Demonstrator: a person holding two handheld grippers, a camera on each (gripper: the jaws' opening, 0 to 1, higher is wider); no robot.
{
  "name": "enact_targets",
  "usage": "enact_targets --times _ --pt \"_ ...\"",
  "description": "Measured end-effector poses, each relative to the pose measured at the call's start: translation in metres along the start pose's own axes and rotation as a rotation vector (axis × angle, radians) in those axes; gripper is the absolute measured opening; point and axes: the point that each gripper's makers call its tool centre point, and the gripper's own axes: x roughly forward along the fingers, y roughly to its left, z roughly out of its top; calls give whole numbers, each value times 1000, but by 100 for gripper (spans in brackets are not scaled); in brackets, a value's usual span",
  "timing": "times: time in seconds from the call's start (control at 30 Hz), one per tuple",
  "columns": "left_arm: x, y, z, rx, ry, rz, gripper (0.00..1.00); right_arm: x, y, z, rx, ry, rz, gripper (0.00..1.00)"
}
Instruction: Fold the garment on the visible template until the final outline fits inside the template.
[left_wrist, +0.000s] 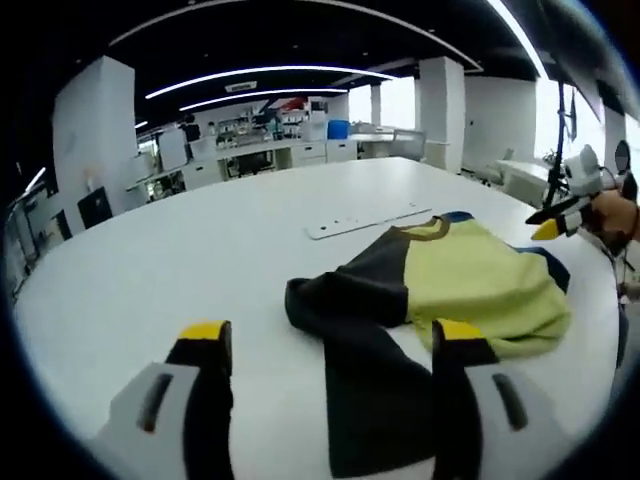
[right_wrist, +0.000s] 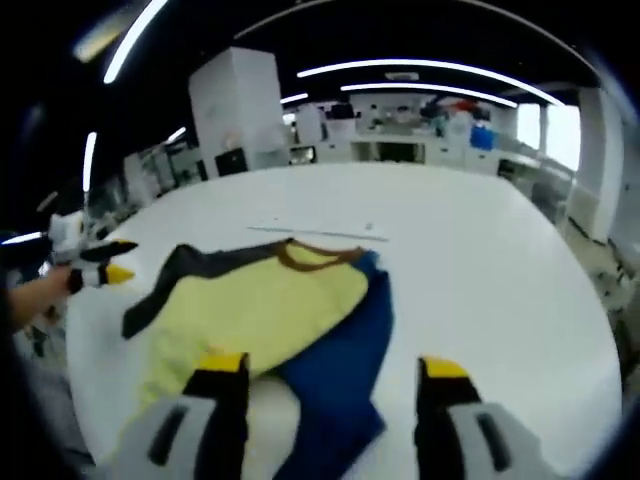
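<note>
A garment lies rumpled on the white table: a yellow-green body with a brown collar, a black sleeve and a blue sleeve. In the right gripper view the yellow body sits in front of the jaws. My left gripper is open above the table, its right jaw over the black sleeve. My right gripper is open, hovering over the blue sleeve. A thin white strip lies just beyond the collar; the same strip shows in the right gripper view. Each view catches the other gripper at its edge.
The table's far edge curves across both views. Beyond it stand white pillars, benches with equipment and windows. A hand holds the other gripper at the left edge of the right gripper view.
</note>
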Motion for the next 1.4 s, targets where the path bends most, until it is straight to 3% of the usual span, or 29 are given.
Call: enact_targets --times 0.3,0.7,1.07,1.17,1.4 --pt "5 -16 -9 -7 -4 -12 68 -24 14 -36 5 16 -9 58" --pt "33 -33 -35 -17 54 1 41 -26 13 -69 42 40 -67 32" --pt "43 -31 -56 25 144 -3 8 -32 6 -76 88 18 -112 1" --pt "42 -28 -56 12 147 -4 0 -34 5 -76 89 14 -119 0" --pt "33 -20 -54 34 159 2 0 -45 -13 -64 81 -4 -150 0"
